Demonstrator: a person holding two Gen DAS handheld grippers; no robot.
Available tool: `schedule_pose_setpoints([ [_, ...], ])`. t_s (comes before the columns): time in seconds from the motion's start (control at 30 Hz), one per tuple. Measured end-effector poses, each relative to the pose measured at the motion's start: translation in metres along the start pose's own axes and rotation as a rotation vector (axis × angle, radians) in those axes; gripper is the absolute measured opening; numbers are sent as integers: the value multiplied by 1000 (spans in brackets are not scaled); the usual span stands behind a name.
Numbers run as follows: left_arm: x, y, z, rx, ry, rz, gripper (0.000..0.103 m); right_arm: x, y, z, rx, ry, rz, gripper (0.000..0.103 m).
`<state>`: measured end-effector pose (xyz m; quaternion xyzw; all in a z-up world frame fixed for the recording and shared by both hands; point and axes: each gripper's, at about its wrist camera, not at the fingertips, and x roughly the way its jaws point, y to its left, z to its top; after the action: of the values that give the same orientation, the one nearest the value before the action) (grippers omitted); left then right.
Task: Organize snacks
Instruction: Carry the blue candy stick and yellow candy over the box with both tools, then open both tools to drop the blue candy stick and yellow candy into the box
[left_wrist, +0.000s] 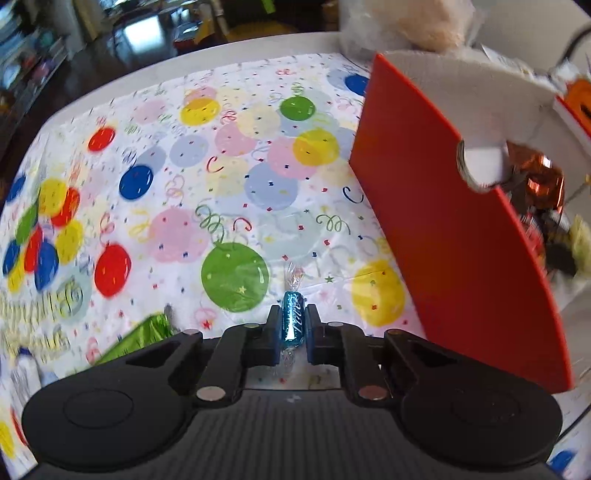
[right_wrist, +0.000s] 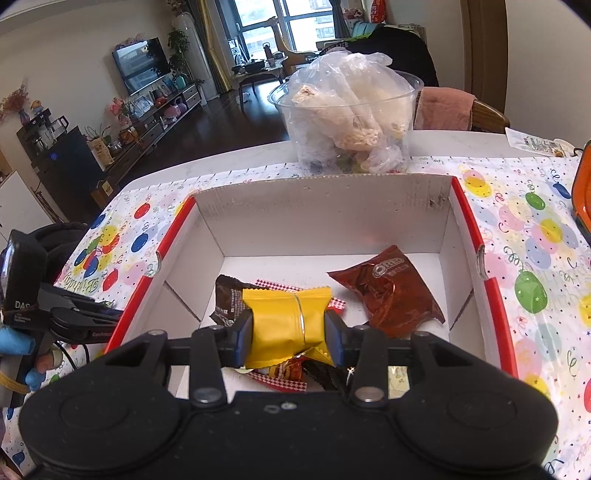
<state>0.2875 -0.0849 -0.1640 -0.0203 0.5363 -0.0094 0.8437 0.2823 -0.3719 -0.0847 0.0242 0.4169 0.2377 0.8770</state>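
Observation:
My left gripper (left_wrist: 293, 325) is shut on a small blue wrapped candy (left_wrist: 293, 321), held above the balloon-print tablecloth just left of the red-sided cardboard box (left_wrist: 443, 229). My right gripper (right_wrist: 290, 328) is shut on a yellow snack packet (right_wrist: 286, 317), held over the open box (right_wrist: 321, 206). Inside the box lie a brown Oreo packet (right_wrist: 391, 291), a dark brown packet (right_wrist: 229, 295) and red-and-white checked wrappers (right_wrist: 280, 380). The left gripper's body shows at the left edge of the right wrist view (right_wrist: 44, 306).
A clear plastic tub (right_wrist: 351, 125) with bagged snacks stands behind the box. A green foil packet (left_wrist: 144, 336) lies on the cloth at lower left. An orange object (right_wrist: 581, 184) sits at the right edge. The table edge curves beyond the cloth.

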Motion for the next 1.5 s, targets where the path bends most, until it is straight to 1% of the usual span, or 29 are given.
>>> schedule_pose_setpoints([
  [0.1,-12,3,-3,-59,-14,-15,12,-3,-3,0,2,-9,-1,40],
  [0.2,-25,5,-4,-98,-31,-19,12,-7,-7,1,5,-19,-6,40],
  [0.37,-57,2,-5,-145,-79,-55,12,-17,-14,2,-2,-40,-11,40],
  [0.47,-79,-8,-3,-146,-129,-70,12,-22,-21,4,-16,-45,-21,40],
  [0.57,-100,-24,1,-125,-180,-91,12,-26,-28,5,-29,-49,-34,40],
  [0.7,-115,-51,12,-75,-209,-137,12,-28,-38,6,-49,-47,-57,40],
  [0.83,-112,-80,20,-12,-192,-167,12,-27,-45,5,-74,-41,-74,40],
  [0.97,-102,-107,22,52,-163,-168,12,-23,-48,4,-101,-24,-78,40],
  [1.1,-86,-128,25,108,-121,-150,12,-16,-45,2,-131,-5,-78,40],
  [1.33,-60,-146,27,157,-44,-115,12,0,-41,-2,-161,32,-73,40],
  [1.5,-46,-153,27,169,9,-114,12,10,-38,-7,-183,72,-73,40],
])
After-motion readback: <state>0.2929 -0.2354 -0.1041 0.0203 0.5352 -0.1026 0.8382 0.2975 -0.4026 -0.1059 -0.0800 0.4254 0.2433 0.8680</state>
